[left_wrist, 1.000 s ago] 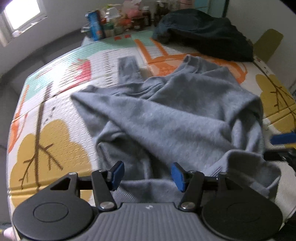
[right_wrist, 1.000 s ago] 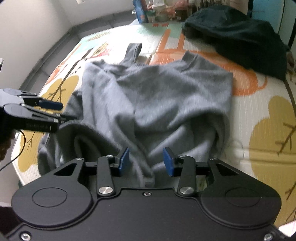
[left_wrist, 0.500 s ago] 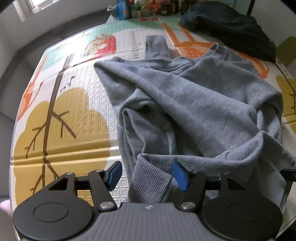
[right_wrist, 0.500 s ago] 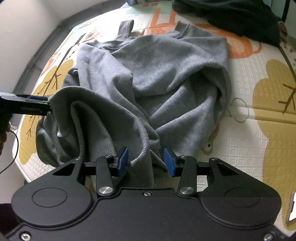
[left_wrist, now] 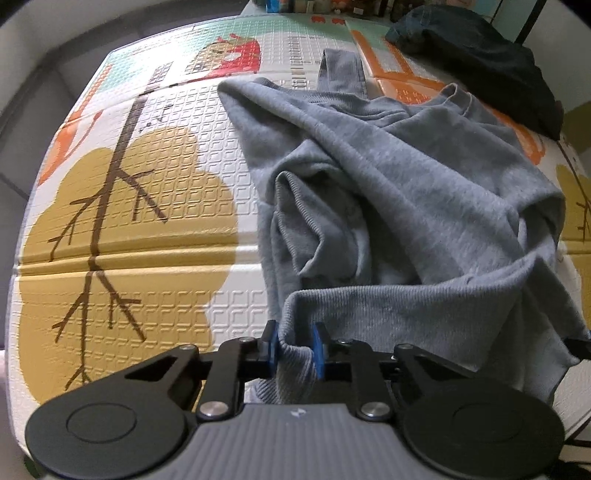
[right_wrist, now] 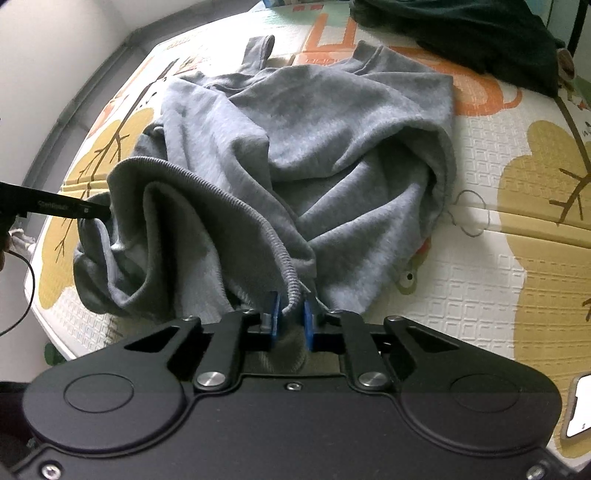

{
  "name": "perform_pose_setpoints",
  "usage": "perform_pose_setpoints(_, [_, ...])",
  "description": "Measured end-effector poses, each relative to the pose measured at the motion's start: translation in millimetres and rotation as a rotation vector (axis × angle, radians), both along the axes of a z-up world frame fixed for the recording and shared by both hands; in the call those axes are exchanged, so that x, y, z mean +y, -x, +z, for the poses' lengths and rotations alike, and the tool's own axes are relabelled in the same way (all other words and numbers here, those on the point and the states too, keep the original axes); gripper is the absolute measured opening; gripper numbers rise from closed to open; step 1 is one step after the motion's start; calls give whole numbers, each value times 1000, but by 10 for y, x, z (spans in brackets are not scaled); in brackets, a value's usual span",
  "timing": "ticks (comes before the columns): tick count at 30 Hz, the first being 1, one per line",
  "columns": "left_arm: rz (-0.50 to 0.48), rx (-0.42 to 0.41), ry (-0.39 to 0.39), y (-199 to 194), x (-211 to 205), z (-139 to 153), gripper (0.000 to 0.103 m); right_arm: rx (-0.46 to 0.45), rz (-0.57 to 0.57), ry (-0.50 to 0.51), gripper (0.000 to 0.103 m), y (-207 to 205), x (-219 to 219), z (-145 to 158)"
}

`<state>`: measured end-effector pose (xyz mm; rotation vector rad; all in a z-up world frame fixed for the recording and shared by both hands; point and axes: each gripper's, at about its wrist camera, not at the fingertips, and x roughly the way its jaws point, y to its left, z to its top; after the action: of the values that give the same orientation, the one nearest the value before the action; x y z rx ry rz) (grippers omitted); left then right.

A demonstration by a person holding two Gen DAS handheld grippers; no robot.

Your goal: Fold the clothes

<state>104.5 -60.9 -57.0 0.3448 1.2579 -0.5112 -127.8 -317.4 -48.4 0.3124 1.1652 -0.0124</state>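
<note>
A grey sweatshirt (left_wrist: 424, 192) lies rumpled on the patterned play mat (left_wrist: 129, 221); the right wrist view shows the sweatshirt (right_wrist: 314, 147) too. My left gripper (left_wrist: 295, 350) is closing, its blue pads pinching the ribbed hem at the garment's near left corner. My right gripper (right_wrist: 290, 319) is closing too, with the ribbed hem edge squeezed between its blue pads. The left gripper's black finger (right_wrist: 62, 208) shows at the left edge of the right wrist view, touching the same hem. The hem band arches up between the two grips.
A dark garment (left_wrist: 480, 62) is heaped at the far right of the mat and appears as the same dark garment (right_wrist: 461, 33) in the right wrist view. Bottles and boxes (left_wrist: 332, 5) line the far edge. A phone (right_wrist: 580, 413) lies near the mat's right front corner.
Both grippers have gone from wide apart to pinched on the sweatshirt's ribbed hem. Both cameras moved closer and lower over the near edge of the garment.
</note>
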Motion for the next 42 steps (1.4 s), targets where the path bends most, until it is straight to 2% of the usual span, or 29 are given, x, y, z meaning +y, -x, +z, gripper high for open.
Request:
perform_pose_setpoints(16, [1,67,-58,205,322,-116,21,69,60,2,11,212,37,30])
perform_pose_setpoints(26, [52,109,-71,237,559,-225,23,127,64,27,11,364,19,-44])
perform_pose_setpoints(29, [38,87,-63,274,540,-175,27,119,26,-9,17,374,-11,-23])
perform_pose_setpoints(30, [23,76,-56,297,515,-140,33,111,6,-21,21,373,-25,-3])
perform_pose_setpoints(31, [10,63,-50,322,491,-106,42,101,-14,-32,31,373,-38,18])
perform_pose_setpoints(32, [0,47,-47,349,468,-76,46,87,-30,-40,34,377,-47,42])
perform_pose_setpoints(34, [-12,25,-36,393,421,-29,53,62,-50,-55,34,384,-45,83])
perform_pose_setpoints(37, [-12,18,4,413,378,26,55,47,-91,-90,34,387,-43,87])
perform_pose_setpoints(42, [54,29,28,336,328,0,58,66,-173,-148,34,360,-87,-31])
